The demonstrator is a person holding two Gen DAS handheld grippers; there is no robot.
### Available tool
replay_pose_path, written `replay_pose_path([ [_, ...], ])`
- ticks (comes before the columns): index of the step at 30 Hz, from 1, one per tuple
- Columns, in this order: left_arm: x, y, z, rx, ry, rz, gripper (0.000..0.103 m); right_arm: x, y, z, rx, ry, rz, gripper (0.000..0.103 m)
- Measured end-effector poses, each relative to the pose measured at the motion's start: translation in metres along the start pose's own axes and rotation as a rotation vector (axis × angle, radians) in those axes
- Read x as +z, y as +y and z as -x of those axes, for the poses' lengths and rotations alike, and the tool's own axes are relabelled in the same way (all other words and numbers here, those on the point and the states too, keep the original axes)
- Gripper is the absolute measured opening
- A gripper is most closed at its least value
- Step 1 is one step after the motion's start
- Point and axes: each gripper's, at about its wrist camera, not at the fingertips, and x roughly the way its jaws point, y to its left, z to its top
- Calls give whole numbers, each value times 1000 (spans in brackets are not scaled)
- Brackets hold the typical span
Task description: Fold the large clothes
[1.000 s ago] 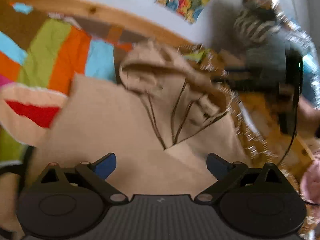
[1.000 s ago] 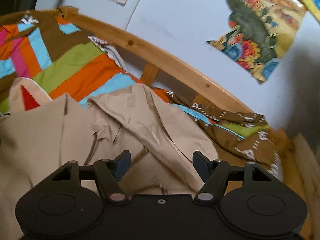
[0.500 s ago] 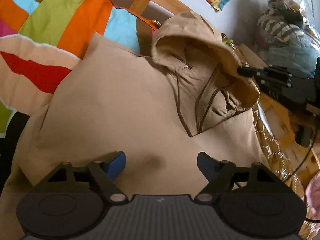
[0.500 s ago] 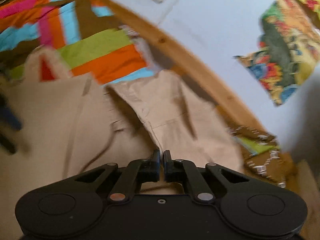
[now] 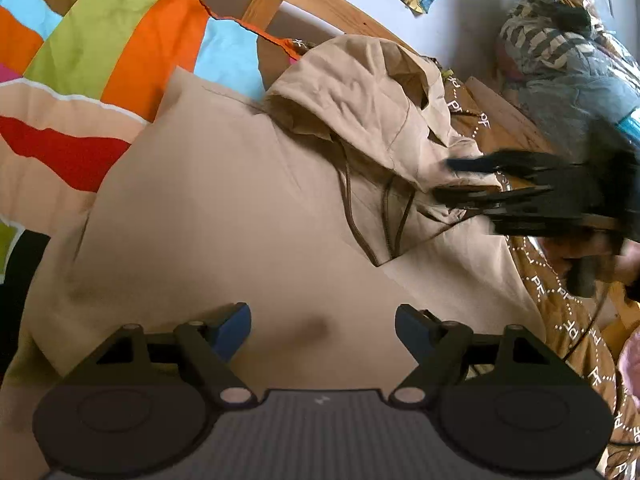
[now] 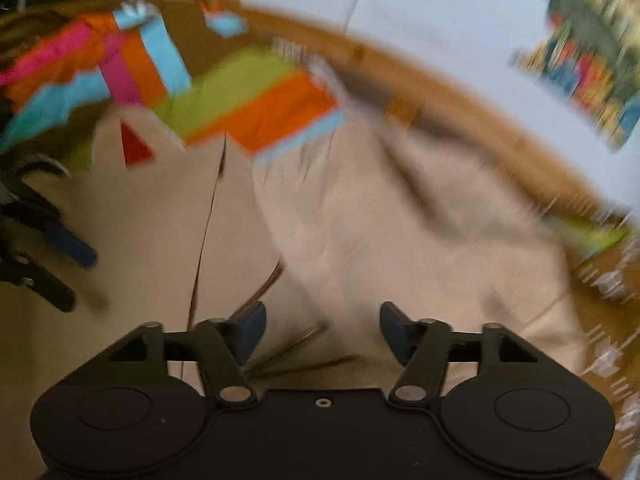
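1. The hoodie [image 5: 224,216] lies spread on the bed, its broad tan body mostly flat and smooth, covering part of the striped quilt [image 5: 120,40].
2. The hood [image 5: 360,92] is bunched at the top by the wooden bed rail [image 5: 320,4], with dark drawstrings [image 5: 352,216] trailing down over the chest.
3. In the right wrist view, which is blurred by motion, the hood area [image 6: 360,208] looks rumpled and the cords [image 6: 288,352] lie just ahead of the fingers.
4. The left hand-held gripper [image 5: 322,326] hovers over the lower body of the garment with its fingers wide apart, holding nothing.
5. The right hand-held gripper [image 6: 322,328] also has its fingers apart and empty; in the left wrist view it [image 5: 472,178] sits at the hood's edge, blurred, so whether it touches the cloth cannot be told.
6. Progress looks early: the garment appears laid out, but no fold across the body is visible.
7. What remains, by this reading, is flattening the hood, bringing sleeves and sides in, and folding the body over; the sleeves are not clearly seen.
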Motion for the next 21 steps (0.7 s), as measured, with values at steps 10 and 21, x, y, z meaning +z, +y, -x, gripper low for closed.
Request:
replay_pose_path([
  [10, 35, -18, 9, -14, -151, -105, 83, 25, -116, -38, -177, 41, -76, 80],
  [21, 130, -73, -92, -187, -38, -335, 33, 53, -117, -70, -41, 137, 41, 13],
])
